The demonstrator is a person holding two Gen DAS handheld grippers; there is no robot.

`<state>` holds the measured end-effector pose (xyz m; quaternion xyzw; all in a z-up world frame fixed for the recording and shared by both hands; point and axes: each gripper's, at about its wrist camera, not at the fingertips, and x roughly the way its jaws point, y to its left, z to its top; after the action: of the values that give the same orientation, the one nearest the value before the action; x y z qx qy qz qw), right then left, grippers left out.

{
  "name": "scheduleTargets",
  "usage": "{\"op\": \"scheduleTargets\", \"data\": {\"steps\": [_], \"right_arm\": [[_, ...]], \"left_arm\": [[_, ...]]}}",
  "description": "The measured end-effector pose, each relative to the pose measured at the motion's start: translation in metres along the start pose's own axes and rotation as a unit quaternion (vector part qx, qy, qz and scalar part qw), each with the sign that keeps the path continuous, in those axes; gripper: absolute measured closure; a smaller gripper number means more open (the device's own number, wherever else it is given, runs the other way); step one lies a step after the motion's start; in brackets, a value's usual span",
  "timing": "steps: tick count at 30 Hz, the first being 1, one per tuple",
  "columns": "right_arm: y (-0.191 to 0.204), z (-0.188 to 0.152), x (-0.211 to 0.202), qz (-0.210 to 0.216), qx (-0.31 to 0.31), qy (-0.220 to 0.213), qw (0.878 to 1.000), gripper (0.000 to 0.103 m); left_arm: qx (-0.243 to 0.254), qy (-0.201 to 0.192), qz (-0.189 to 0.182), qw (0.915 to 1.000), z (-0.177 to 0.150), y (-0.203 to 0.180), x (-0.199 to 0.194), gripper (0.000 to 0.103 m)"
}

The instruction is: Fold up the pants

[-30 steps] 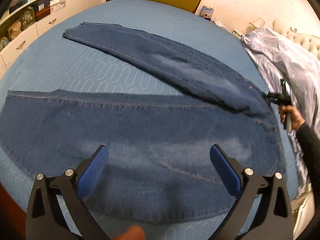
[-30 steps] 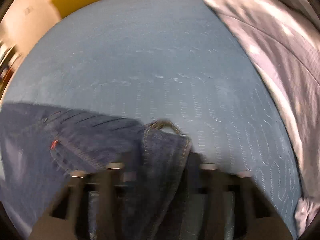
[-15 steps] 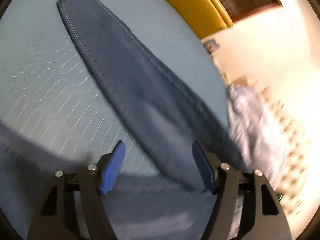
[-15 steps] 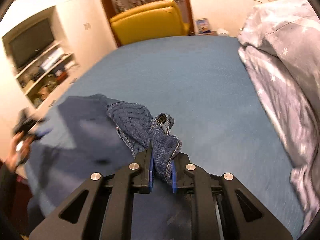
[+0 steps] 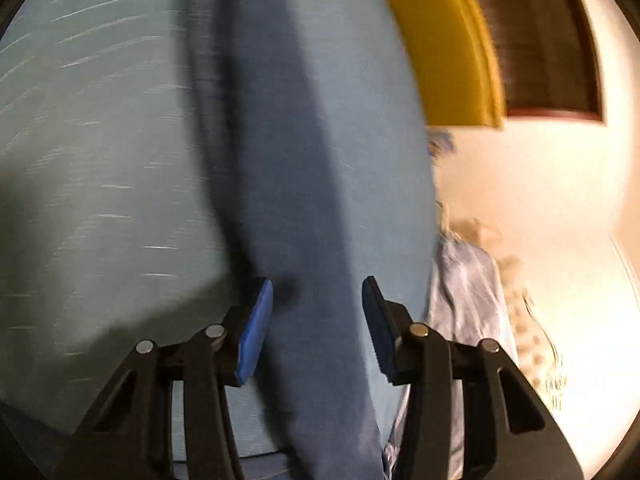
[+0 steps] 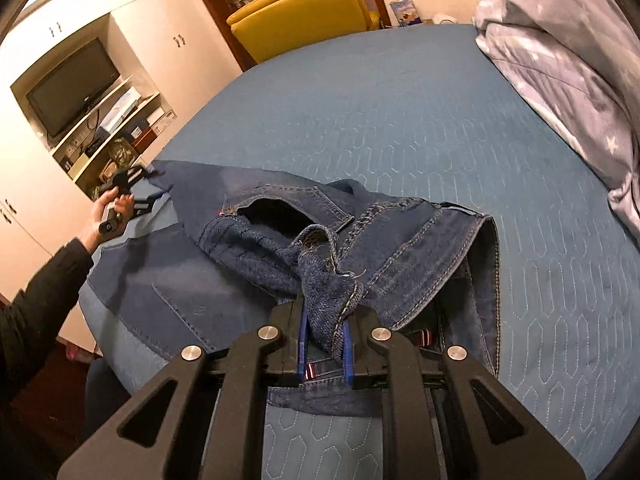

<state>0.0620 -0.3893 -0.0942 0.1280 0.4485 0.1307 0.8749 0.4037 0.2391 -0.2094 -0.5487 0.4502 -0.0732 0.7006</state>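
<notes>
The right gripper point(image 6: 325, 340) has its blue pads pressed together on a bunched fold of the pants' point(image 6: 256, 248) waistband, the denim standing up between them in a rumpled knot. The left gripper point(image 5: 317, 320) has its jaws spread, with a strip of denim running between the pads; whether either pad touches the cloth cannot be told through the motion blur.

The pants are dark blue jeans with pale tan stitching, a faded patch on the thigh, an open pocket mouth gaping dark near the waist, and small red-and-white tabs showing just under the right gripper. The waist end is heaped and twisted at the right gripper, while the rest lies flat on the bed point(image 6: 440, 128), whose blue quilted cover shows a stitched pattern.

In the right wrist view the pants' long axis runs from the right gripper away to the left, out to the bed's edge, where the person's left hand point(image 6: 110, 212) holds the other gripper at the far end of the cloth. The legs' ends are hard to make out there. In the left wrist view everything is smeared: one leg point(image 5: 280, 160) reads only as a dark band running from the jaws straight up the frame, its hem cut off at the top.

A grey star-print duvet point(image 6: 568, 52) lies along the bed's right side, and a yellow armchair point(image 6: 304, 12) stands beyond the bed.
</notes>
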Motion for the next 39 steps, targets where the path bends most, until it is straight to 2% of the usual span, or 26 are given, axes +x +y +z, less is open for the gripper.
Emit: {"op": "scheduleTargets", "data": {"steps": [3, 5, 7, 9, 13, 17, 19, 21, 24, 26, 28, 30, 32, 34, 35, 36, 38, 39], "right_arm": [[0.006, 0.012, -0.005, -0.003, -0.01, -0.008, 1.0, 0.088], [0.009, 0.024, -0.009, -0.007, -0.017, -0.015, 1.0, 0.088], [0.007, 0.032, -0.013, -0.011, -0.023, -0.019, 0.999, 0.088], [0.007, 0.039, -0.017, -0.009, -0.024, -0.022, 0.999, 0.088], [0.002, 0.044, -0.018, -0.011, -0.021, -0.025, 0.999, 0.088], [-0.003, 0.045, -0.015, -0.013, -0.022, -0.02, 0.999, 0.088], [-0.006, 0.046, -0.012, -0.014, -0.022, -0.018, 1.0, 0.088], [-0.01, 0.047, -0.01, -0.019, -0.03, -0.015, 0.999, 0.088], [-0.021, 0.043, -0.015, -0.018, -0.05, -0.006, 0.999, 0.088], [-0.034, 0.036, -0.019, -0.017, -0.058, 0.004, 0.998, 0.088], [-0.05, 0.024, -0.022, -0.007, -0.063, 0.013, 0.998, 0.088], [-0.073, 0.007, -0.016, 0.012, -0.041, 0.035, 0.998, 0.087], [-0.094, -0.013, 0.001, 0.021, -0.018, 0.068, 0.997, 0.084], [-0.111, -0.034, 0.016, 0.007, 0.019, 0.097, 0.995, 0.071], [-0.113, -0.041, 0.017, 0.0, 0.031, 0.104, 0.994, 0.068], [-0.115, -0.05, 0.014, -0.005, 0.043, 0.104, 0.994, 0.059], [-0.117, -0.066, -0.001, -0.011, 0.08, 0.093, 0.992, 0.056], [-0.119, -0.071, -0.008, -0.016, 0.1, 0.087, 0.991, 0.051]], "left_arm": [[-0.015, -0.032, -0.01, 0.9993, 0.007, 0.013, -0.016, 0.059], [-0.02, -0.02, -0.015, 0.9995, 0.011, 0.021, -0.013, 0.059], [-0.016, -0.017, -0.017, 0.9996, 0.015, 0.019, -0.01, 0.065], [-0.008, -0.008, -0.032, 0.9994, 0.015, 0.016, -0.007, 0.067], [-0.001, 0.014, -0.006, 0.9999, 0.016, 0.002, 0.013, 0.072], [-0.013, 0.012, 0.004, 0.9998, 0.028, 0.003, 0.022, 0.086], [-0.009, 0.013, 0.011, 0.9998, 0.037, -0.003, 0.025, 0.101], [0.006, 0.003, 0.013, 0.9999, 0.036, -0.016, 0.013, 0.102], [0.043, -0.024, 0.011, 0.9987, 0.014, -0.045, -0.034, 0.102], [0.088, -0.058, 0.008, 0.9944, -0.03, -0.056, -0.1, 0.102], [0.108, -0.078, 0.009, 0.991, -0.072, -0.044, -0.149, 0.102], [0.107, -0.087, 0.016, 0.9903, -0.12, -0.011, -0.186, 0.102], [0.087, -0.074, 0.036, 0.9928, -0.146, 0.031, -0.193, 0.102], [0.051, -0.051, 0.046, 0.9963, -0.157, 0.075, -0.182, 0.102], [0.045, -0.048, 0.056, 0.9963, -0.16, 0.089, -0.179, 0.102], [0.039, -0.048, 0.056, 0.9965, -0.163, 0.101, -0.177, 0.102], [0.029, -0.05, 0.042, 0.9974, -0.165, 0.11, -0.173, 0.102], [0.03, -0.052, 0.037, 0.9975, -0.164, 0.109, -0.173, 0.102]]}}
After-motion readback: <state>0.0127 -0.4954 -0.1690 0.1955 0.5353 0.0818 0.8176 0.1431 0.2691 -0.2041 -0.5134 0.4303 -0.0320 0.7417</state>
